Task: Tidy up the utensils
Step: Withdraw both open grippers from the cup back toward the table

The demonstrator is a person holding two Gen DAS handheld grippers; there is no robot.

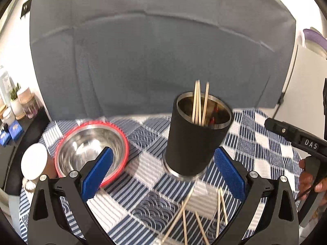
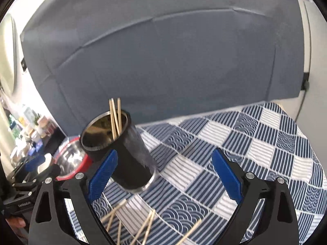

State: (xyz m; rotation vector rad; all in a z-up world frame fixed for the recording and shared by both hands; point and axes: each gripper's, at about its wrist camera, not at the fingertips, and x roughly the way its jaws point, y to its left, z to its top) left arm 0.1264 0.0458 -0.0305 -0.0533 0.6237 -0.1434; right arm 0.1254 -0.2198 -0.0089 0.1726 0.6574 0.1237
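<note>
A black cylindrical holder point(image 1: 192, 140) with a steel rim stands upright on the checked cloth and holds several wooden chopsticks point(image 1: 199, 104). Several more chopsticks point(image 1: 196, 220) lie loose on the cloth in front of it. My left gripper point(image 1: 163, 171) is open and empty, its blue pads point(image 1: 230, 173) wide apart just in front of the holder. In the right wrist view the holder point(image 2: 122, 153) stands to the left and loose chopsticks point(image 2: 143, 226) lie below. My right gripper point(image 2: 163, 175) is open and empty, to the right of the holder.
A steel bowl with a red rim point(image 1: 92, 149) sits left of the holder. A white-lidded jar point(image 1: 33, 161) stands at the far left. A grey sofa back point(image 1: 163, 51) rises behind the table. Small items crowd a shelf point(image 1: 14, 110) at the left.
</note>
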